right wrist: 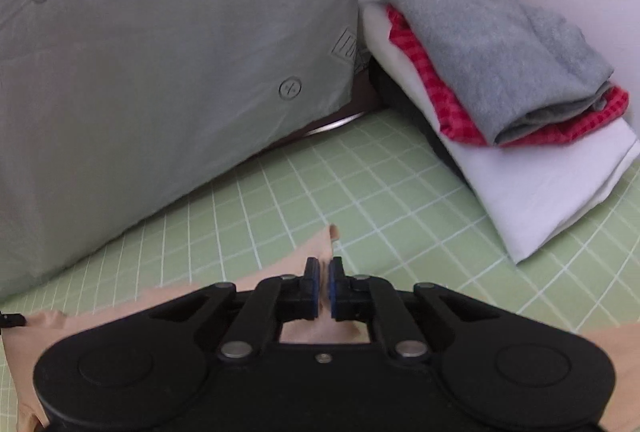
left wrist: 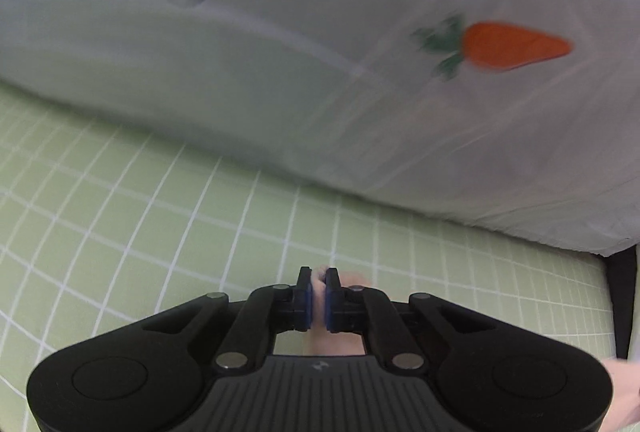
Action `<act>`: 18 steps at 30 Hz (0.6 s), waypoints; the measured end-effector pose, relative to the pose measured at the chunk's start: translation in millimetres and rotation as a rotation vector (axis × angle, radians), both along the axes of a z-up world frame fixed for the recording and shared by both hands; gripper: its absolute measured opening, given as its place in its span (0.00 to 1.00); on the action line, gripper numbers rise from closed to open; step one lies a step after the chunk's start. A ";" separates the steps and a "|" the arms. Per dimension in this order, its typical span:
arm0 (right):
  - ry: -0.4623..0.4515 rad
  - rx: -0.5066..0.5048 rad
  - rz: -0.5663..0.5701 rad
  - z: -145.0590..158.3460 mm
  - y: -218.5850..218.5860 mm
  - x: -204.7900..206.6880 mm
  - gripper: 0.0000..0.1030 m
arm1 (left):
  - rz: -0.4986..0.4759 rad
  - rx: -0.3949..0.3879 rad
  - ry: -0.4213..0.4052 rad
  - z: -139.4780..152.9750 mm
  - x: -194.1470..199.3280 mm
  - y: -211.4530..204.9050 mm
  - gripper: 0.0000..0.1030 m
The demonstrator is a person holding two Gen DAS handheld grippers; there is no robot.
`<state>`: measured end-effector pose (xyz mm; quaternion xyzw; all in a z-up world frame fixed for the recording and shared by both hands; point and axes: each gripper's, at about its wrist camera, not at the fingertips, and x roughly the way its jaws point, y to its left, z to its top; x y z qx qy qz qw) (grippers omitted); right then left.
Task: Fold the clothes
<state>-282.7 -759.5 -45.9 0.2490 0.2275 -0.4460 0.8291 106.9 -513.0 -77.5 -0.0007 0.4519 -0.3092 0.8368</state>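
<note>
A peach-coloured garment point(right wrist: 304, 268) lies on the green grid sheet point(right wrist: 384, 192). My right gripper point(right wrist: 324, 286) is shut on a raised fold of it, and the cloth spreads out to the left and right under the gripper body. My left gripper point(left wrist: 318, 298) is shut on another bit of the same peach cloth point(left wrist: 319, 286), just above the green sheet point(left wrist: 160, 216). Most of the garment is hidden beneath both grippers.
A pale grey pillow point(left wrist: 320, 32) with a carrot print point(left wrist: 516, 46) fills the far side; it also shows in the right wrist view point(right wrist: 160, 72). A stack of folded clothes, grey point(right wrist: 496, 44) over red check point(right wrist: 448, 104) over white point(right wrist: 532, 184), stands at the right.
</note>
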 end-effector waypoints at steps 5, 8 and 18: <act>-0.051 -0.083 -0.062 34.9 -11.1 -15.3 0.04 | -0.053 0.030 -0.072 9.7 -9.1 -24.6 0.06; -0.010 -0.076 -0.073 27.1 -20.7 -15.8 0.05 | -0.089 0.102 -0.084 -6.9 -11.8 -44.0 0.06; 0.146 0.000 -0.097 -27.2 -29.7 -9.5 0.05 | -0.156 0.232 -0.118 -44.1 -16.8 -69.2 0.16</act>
